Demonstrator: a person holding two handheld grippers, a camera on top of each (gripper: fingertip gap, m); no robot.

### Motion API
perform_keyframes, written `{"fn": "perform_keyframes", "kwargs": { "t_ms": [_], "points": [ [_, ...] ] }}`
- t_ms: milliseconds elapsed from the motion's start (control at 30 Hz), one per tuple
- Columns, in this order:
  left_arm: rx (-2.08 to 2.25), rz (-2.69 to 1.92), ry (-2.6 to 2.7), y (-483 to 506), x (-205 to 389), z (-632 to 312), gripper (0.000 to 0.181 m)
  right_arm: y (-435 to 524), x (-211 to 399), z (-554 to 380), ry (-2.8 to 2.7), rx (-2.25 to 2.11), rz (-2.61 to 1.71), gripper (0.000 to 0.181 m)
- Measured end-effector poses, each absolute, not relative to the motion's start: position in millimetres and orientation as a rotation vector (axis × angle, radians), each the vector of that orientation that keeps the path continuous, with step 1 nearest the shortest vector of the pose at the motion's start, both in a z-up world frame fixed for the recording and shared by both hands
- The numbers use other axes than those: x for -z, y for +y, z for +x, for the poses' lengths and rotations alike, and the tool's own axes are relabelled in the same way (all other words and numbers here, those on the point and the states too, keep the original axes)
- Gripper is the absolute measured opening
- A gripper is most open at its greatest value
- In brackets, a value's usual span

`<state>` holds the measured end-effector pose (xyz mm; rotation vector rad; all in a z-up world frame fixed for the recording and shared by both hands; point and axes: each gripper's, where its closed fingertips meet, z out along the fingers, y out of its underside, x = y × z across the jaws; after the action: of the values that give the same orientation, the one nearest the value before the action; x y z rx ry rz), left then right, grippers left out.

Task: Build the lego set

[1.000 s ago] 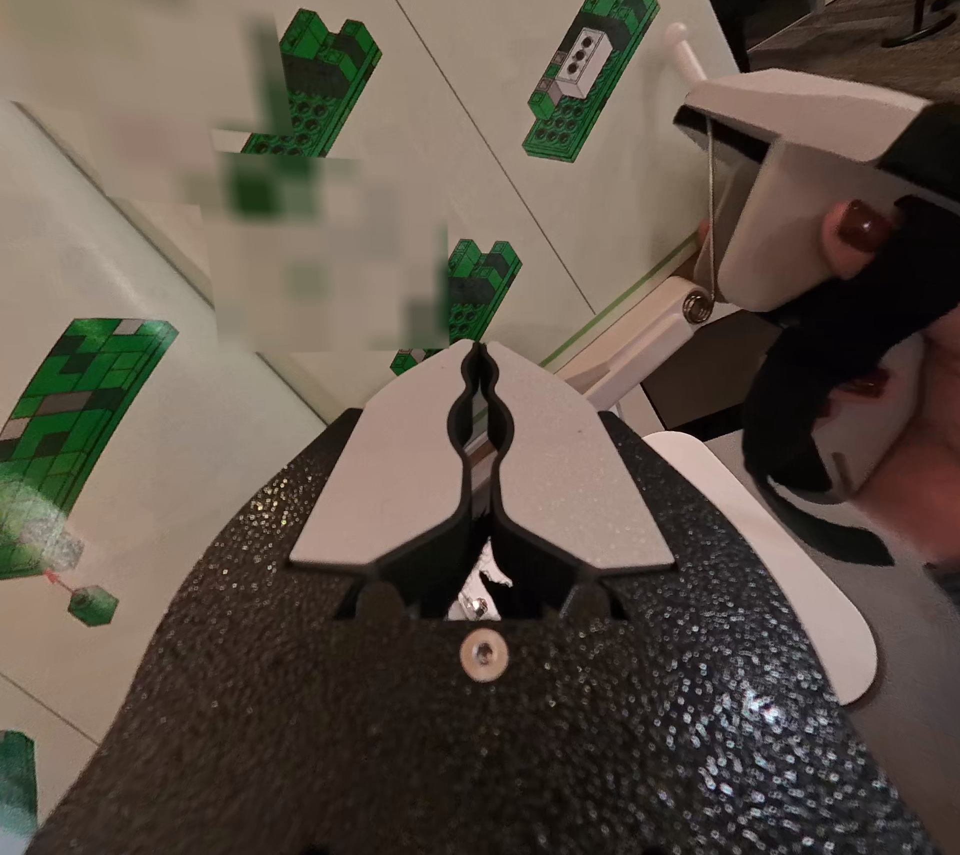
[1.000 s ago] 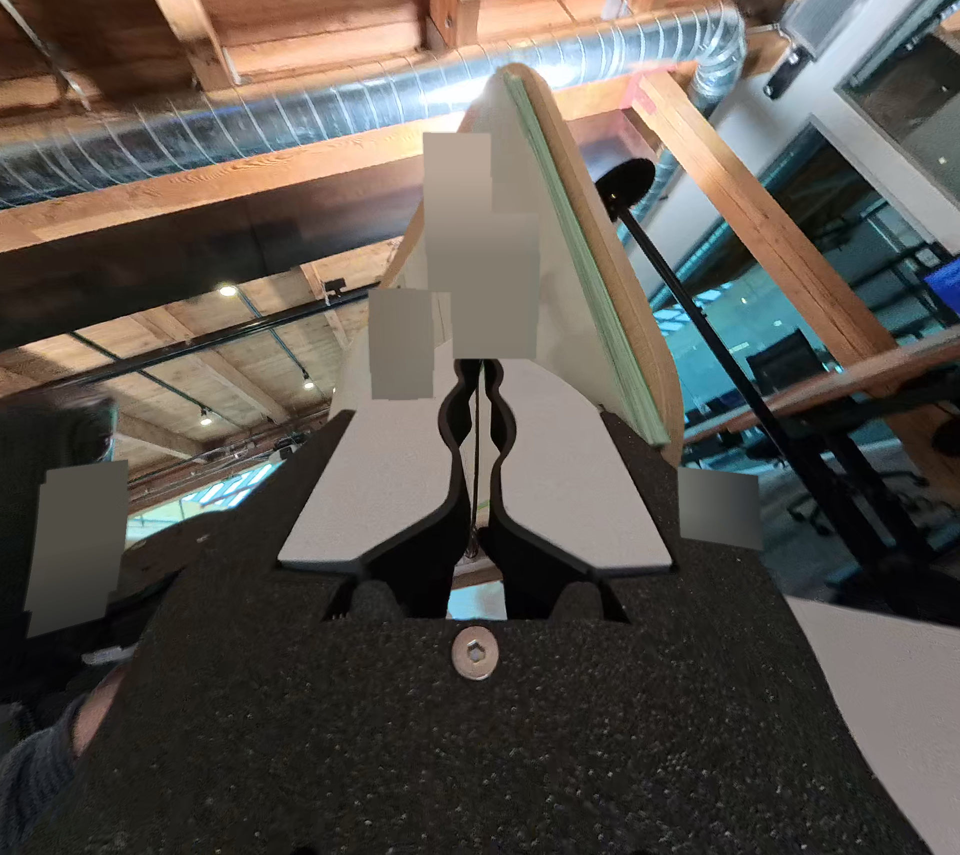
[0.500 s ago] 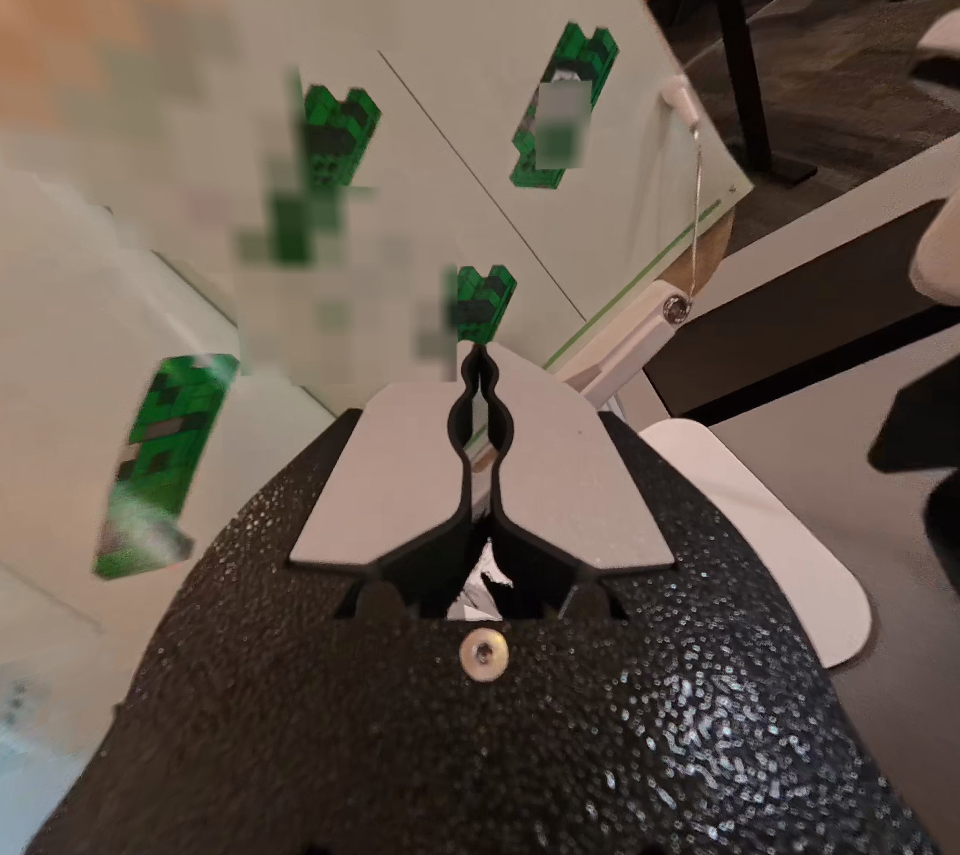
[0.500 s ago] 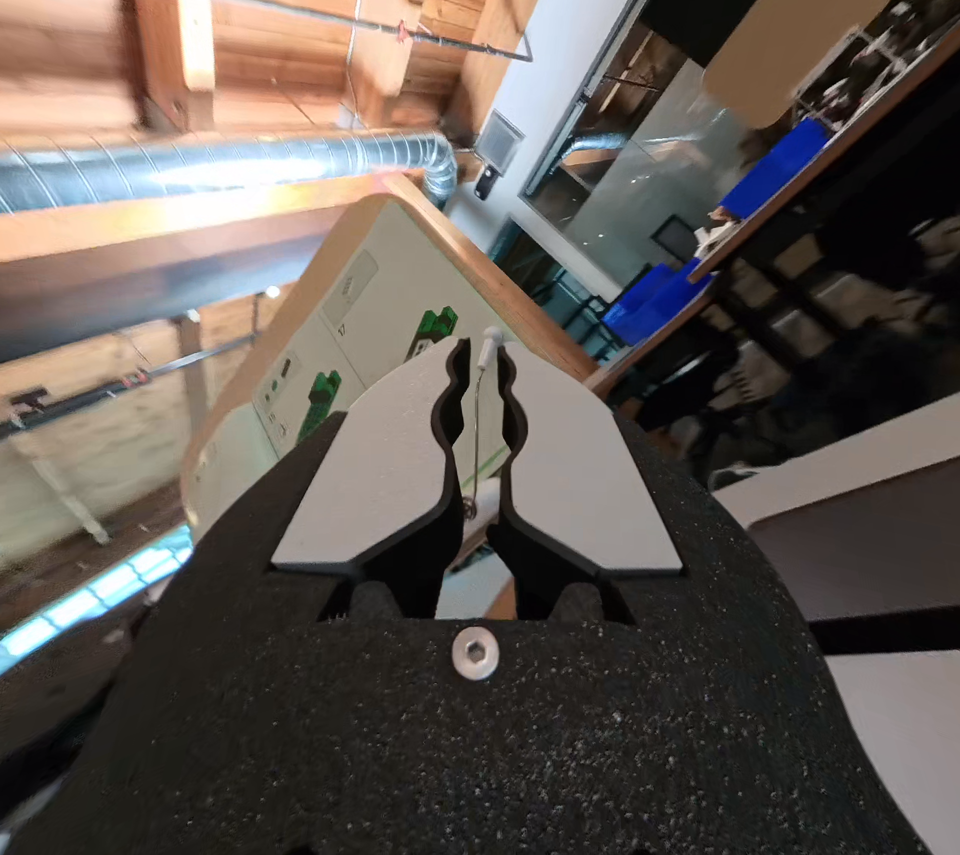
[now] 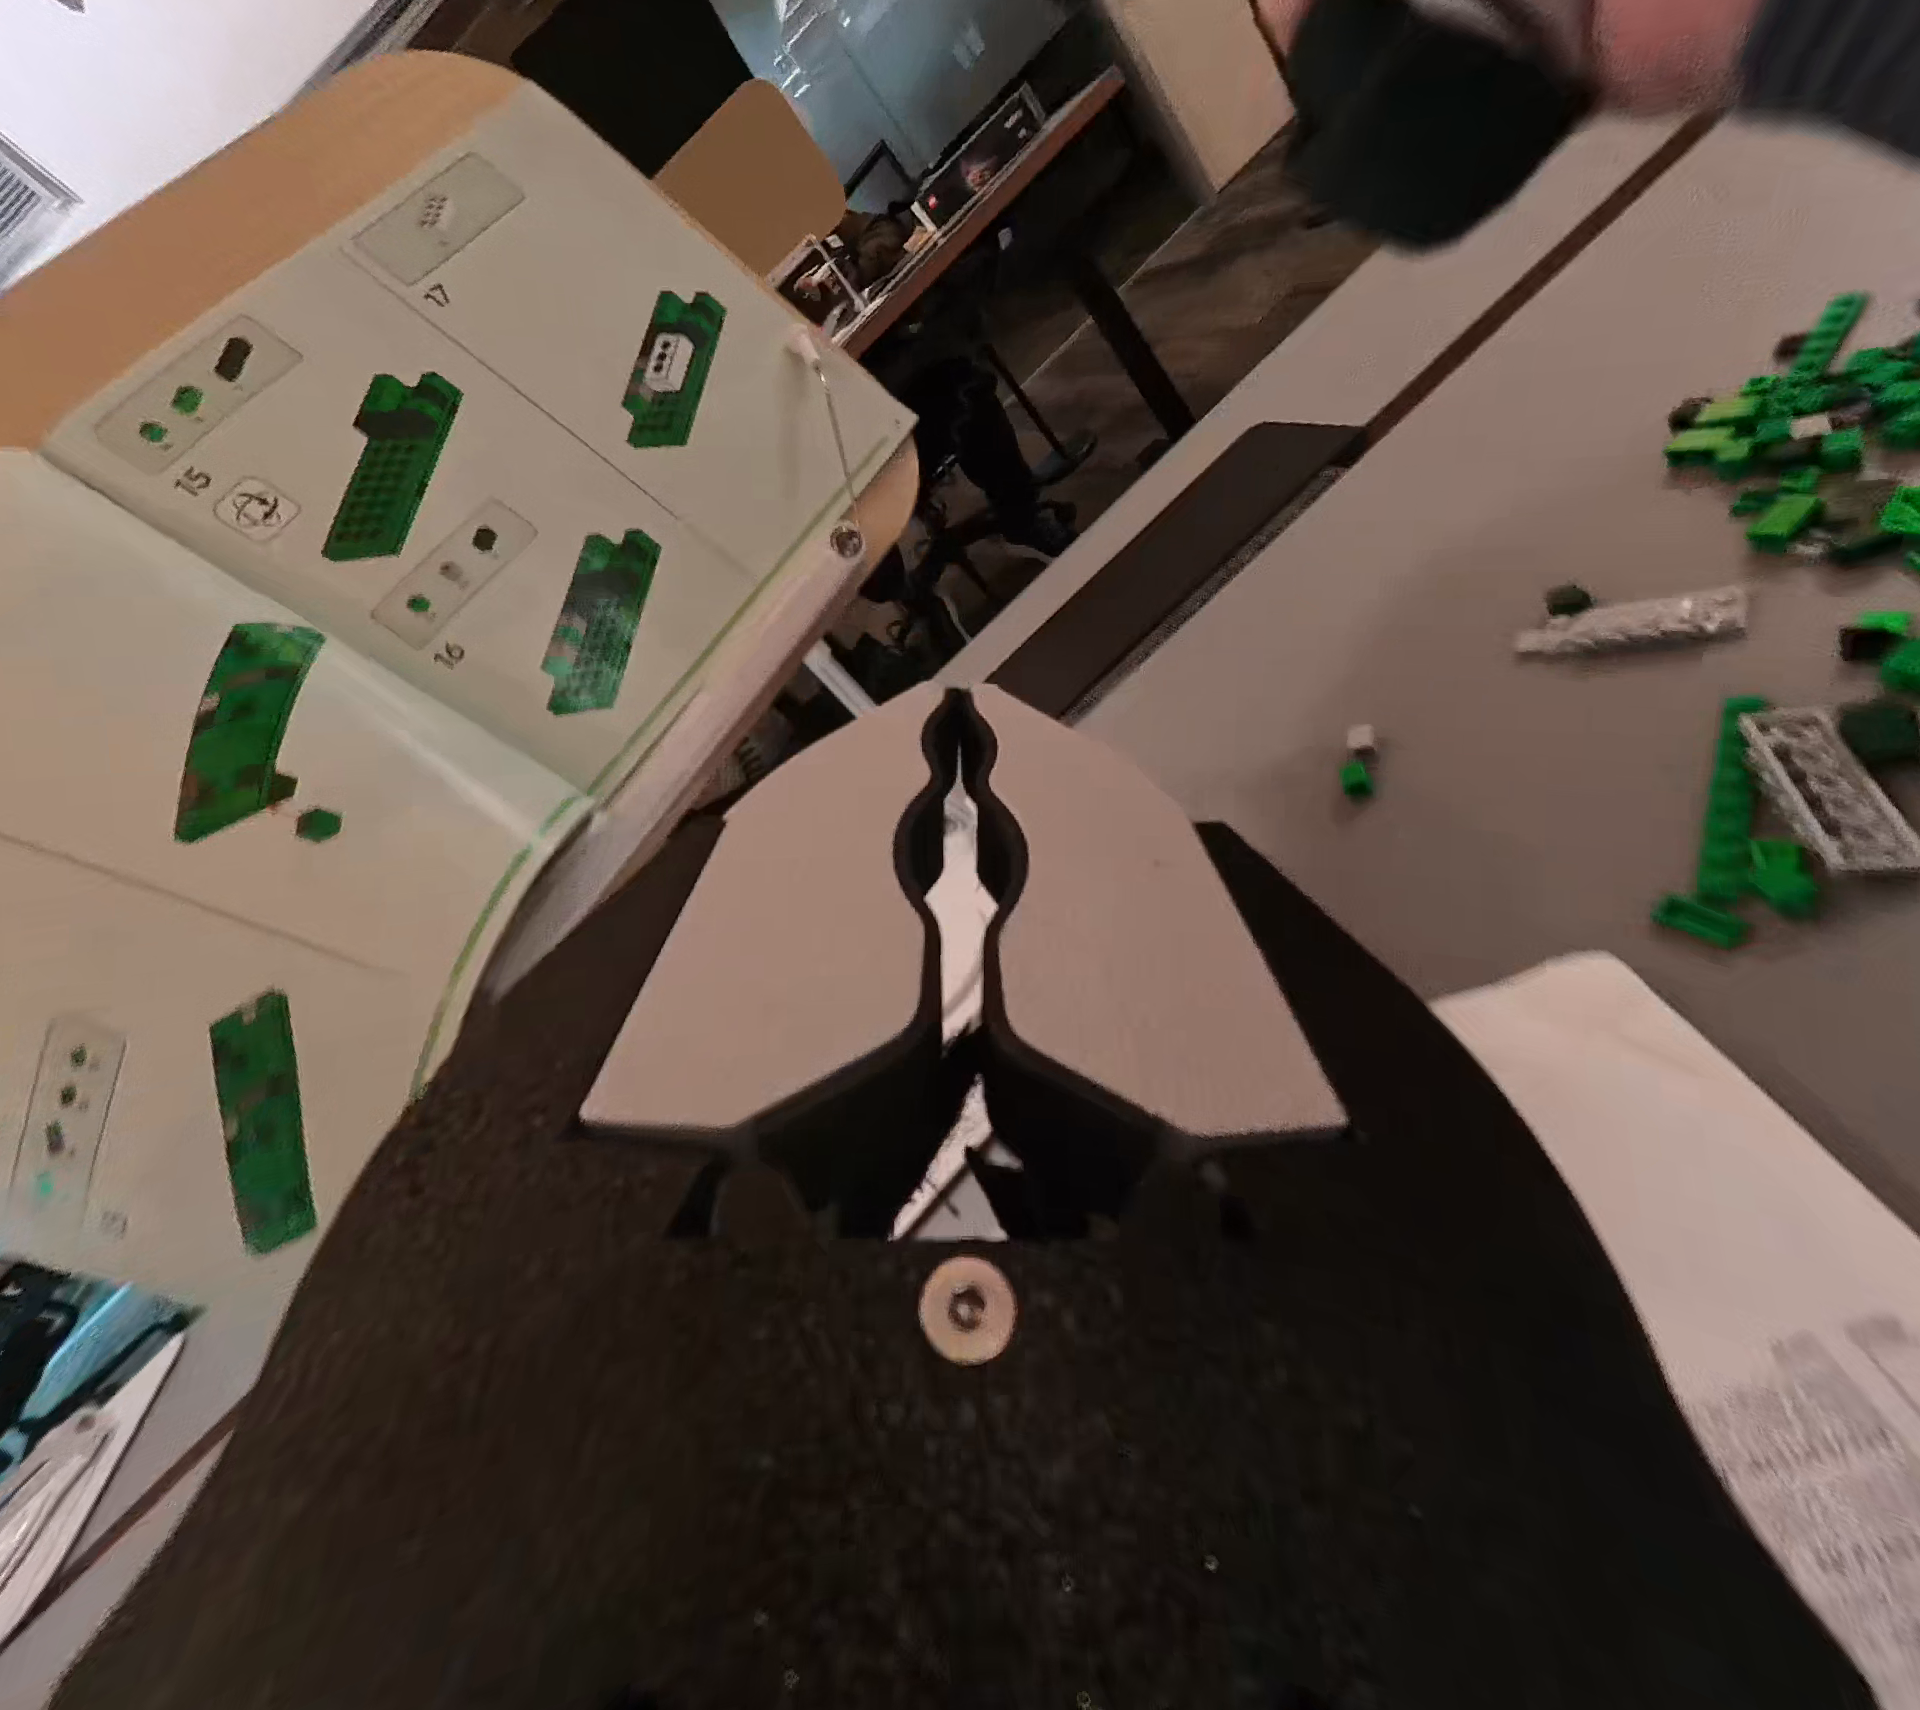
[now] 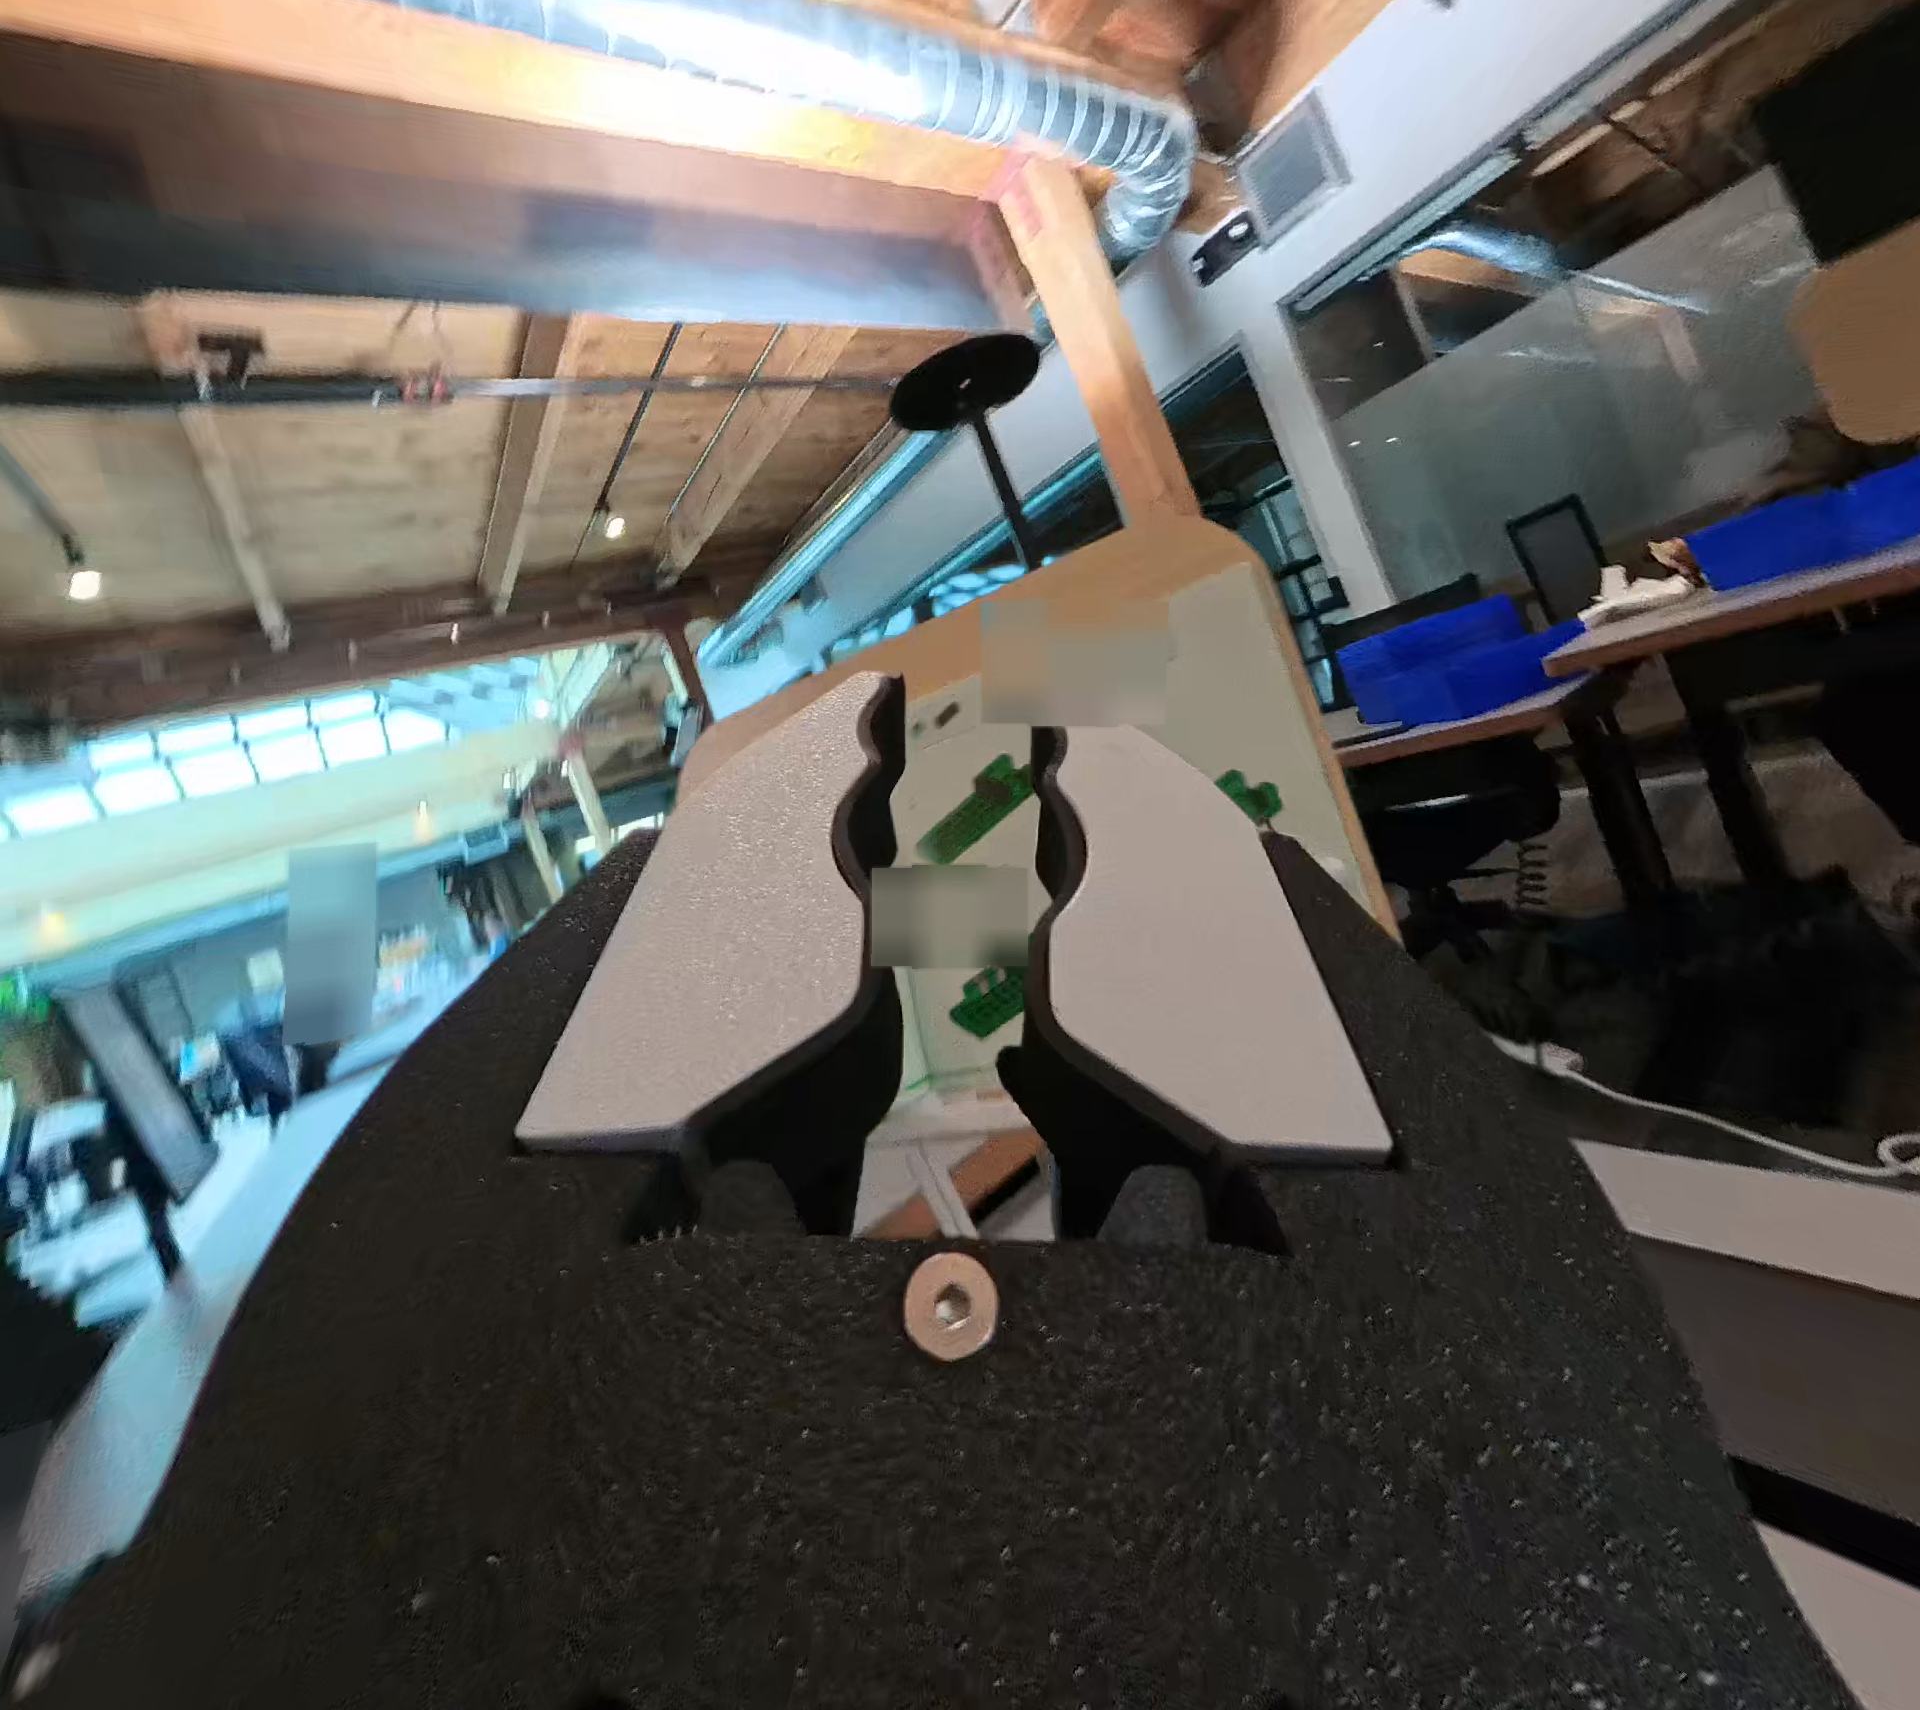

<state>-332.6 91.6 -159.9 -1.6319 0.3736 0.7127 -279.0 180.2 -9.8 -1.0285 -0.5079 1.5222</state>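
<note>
My left gripper (image 5: pixel 958 704) is shut with nothing between its fingers, held above the table edge next to the open instruction booklet (image 5: pixel 416 517) on its wooden stand. A thin wire page holder (image 5: pixel 831 445) lies across the booklet's right page. Loose green bricks (image 5: pixel 1818 455) lie on the grey table at the right, with a long green plate (image 5: pixel 1725 808), a grey plate (image 5: pixel 1829 787) and a small green brick (image 5: pixel 1356 777). My right gripper (image 6: pixel 966 715) is open and empty, pointing up at the booklet (image 6: pixel 961 813), which shows between its fingers.
A hand with the other gripper's handle (image 5: pixel 1434 102) is blurred at the top right of the left wrist view. A white printed sheet (image 5: pixel 1662 1193) lies near the table's front. Other tables with blue bins (image 6: pixel 1455 652) stand behind the stand (image 6: pixel 1143 590). About 20 cm separates my left fingertips from my right. From the left gripper's tips to the small green brick (image 5: pixel 1356 777) is close to 20 cm.
My left gripper has pulled back from the booklet, so the table and bricks now show. My right gripper has opened and drawn away from the wire page holder.
</note>
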Motion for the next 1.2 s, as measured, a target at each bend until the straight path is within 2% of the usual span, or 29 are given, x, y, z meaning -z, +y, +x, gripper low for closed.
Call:
{"fn": "perform_keyframes", "kwargs": {
  "t_ms": [133,300,567,800,1200],
  "points": [
    [-0.783,-1.6,0.401,56.1,180.8,-339.7,0.0,142.1,32.9,-262.2,-0.891,-1.301,-0.979,0.029],
    [-0.747,-1.551,0.308,33.1,201.7,-349.0,0.0,115.7,111.4,-210.7,-1.251,-1.033,-0.953,0.03],
    [-0.811,-1.452,0.434,38.6,211.3,-328.4,0.0,124.7,192.8,-112.7,-1.183,-0.834,-0.997,0.029],
    [-0.796,-1.468,0.524,48.2,228.1,-314.6,0.0,137.7,209.4,-94.2,-1.11,-0.788,-1.033,0.028],
    [-0.714,-1.42,0.421,37.7,211.7,-330.1,0.0,148.7,228.6,-95.4,-1.149,-0.782,-1.167,0.027]
  ]
}}
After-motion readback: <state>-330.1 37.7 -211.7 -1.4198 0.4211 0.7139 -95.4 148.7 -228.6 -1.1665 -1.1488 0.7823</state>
